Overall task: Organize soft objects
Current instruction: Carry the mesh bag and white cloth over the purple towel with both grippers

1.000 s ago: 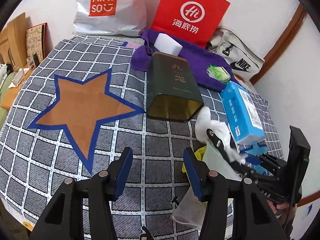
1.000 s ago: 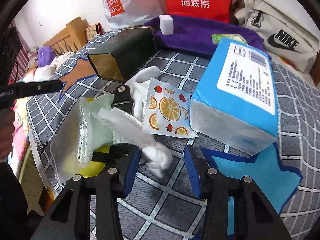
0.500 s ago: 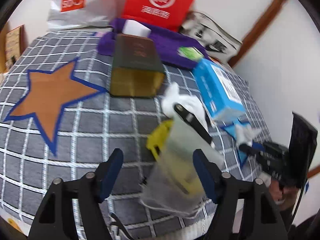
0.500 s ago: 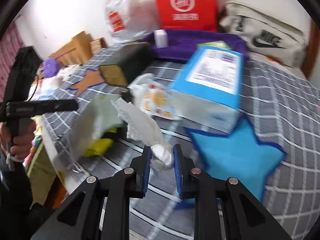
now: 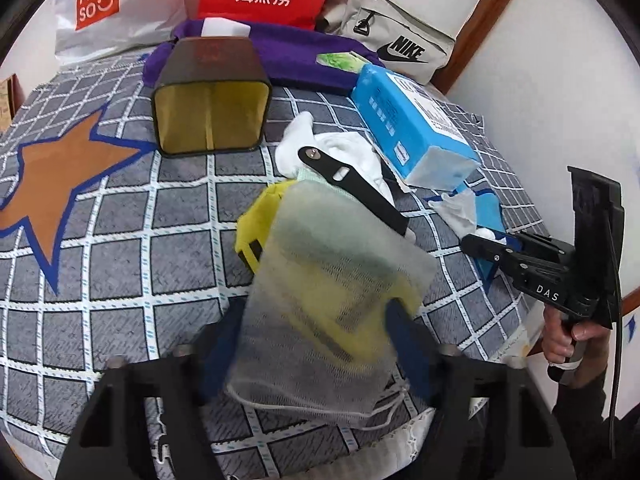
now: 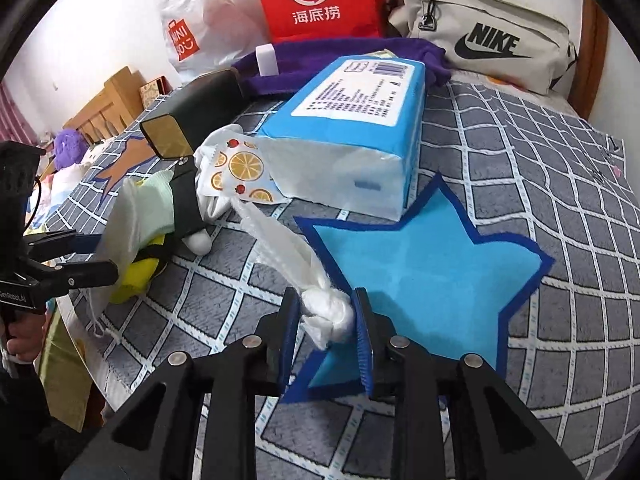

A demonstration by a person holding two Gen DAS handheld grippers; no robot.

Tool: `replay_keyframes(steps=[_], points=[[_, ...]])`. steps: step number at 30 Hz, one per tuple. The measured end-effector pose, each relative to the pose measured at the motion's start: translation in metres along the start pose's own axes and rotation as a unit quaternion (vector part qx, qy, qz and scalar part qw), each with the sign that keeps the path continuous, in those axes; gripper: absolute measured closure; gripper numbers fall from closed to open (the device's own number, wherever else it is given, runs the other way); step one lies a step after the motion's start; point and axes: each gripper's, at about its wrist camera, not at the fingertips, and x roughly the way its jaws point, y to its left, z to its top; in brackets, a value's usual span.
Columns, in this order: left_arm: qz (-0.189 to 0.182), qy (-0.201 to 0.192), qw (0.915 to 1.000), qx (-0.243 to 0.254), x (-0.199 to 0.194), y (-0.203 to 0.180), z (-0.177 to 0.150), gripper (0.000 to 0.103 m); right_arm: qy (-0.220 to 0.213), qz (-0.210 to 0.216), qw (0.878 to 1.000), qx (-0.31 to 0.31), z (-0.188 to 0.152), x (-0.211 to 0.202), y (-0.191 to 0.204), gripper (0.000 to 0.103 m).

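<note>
White tissue [image 6: 326, 312] pinched in right tool [image 6: 326, 320], its tail trailing over the bed [image 6: 520, 128] toward blue tissue pack [image 6: 352, 120], above blue star patch [image 6: 420, 272]; mesh pouch [image 5: 332, 300] sits between left tool [image 5: 316, 344] fingers, grip unclear; dark tin [image 5: 210, 96] behind.

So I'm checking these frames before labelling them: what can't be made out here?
- Left wrist view: the left claw fingertips are veiled by the blurred mesh pouch; grip unclear.
- Yellow item inside the pouch: only partly visible.
- Right wrist view: the white sock's far end runs under the orange-print packet.
</note>
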Motion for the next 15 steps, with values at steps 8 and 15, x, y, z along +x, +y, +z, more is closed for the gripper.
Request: replay_keyframes(steps=[8,15], points=[[0.005,-0.022,0.9997,-0.004,-0.021,0.014,-0.001,0.094,-0.008,-0.006,1.0,-0.007,-0.006,-0.002,0.004,0.081],[0.039,-0.055,0.9969,-0.04,-0.047,0.043,0.004,0.098,-0.01,-0.001,1.0,0.006,-0.007,-0.005,0.002,0.081]])
